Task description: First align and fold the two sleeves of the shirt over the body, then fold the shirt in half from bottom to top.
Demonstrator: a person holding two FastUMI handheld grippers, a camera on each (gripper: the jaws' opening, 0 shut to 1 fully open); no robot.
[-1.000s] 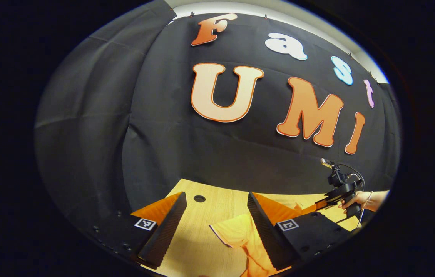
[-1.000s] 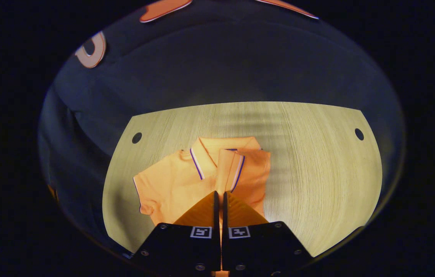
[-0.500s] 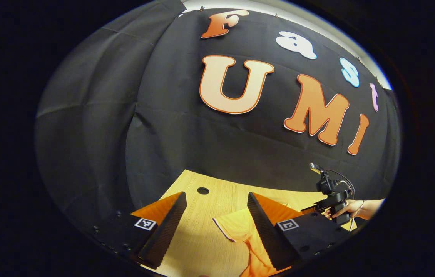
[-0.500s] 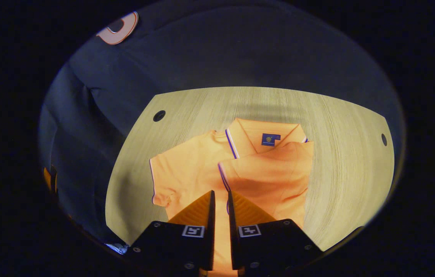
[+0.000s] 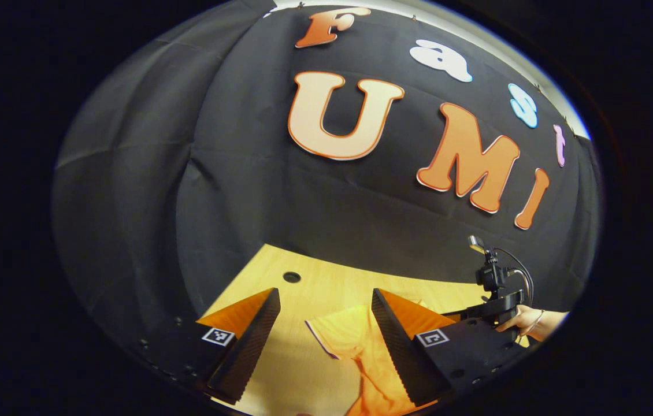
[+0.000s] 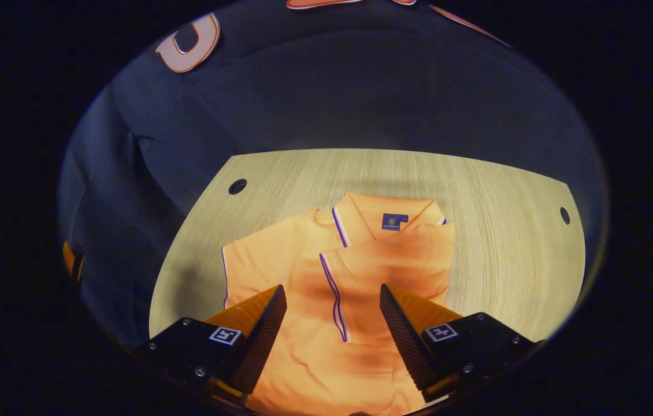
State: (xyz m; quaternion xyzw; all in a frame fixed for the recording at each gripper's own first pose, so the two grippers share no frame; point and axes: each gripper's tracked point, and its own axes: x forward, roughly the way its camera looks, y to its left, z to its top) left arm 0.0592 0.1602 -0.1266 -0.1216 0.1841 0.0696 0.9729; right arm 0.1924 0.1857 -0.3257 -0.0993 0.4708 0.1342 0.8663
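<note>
So the orange polo shirt [image 6: 326, 300] lies mid-table with one sleeve [image 6: 387, 263] folded over, and its spread-out other sleeve [image 5: 341, 338] sits right between the wide-open left gripper [image 5: 325, 315], nearer than the open, empty right gripper [image 6: 332, 309].

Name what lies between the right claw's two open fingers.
In the right gripper view, the shirt lies between them, the folded sleeve's striped edge running down the middle of the gap.

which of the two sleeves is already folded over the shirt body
The sleeve on the right side of the right gripper view: it lies across the shirt body, its striped cuff near the middle. The other sleeve is spread out on the table.
</note>
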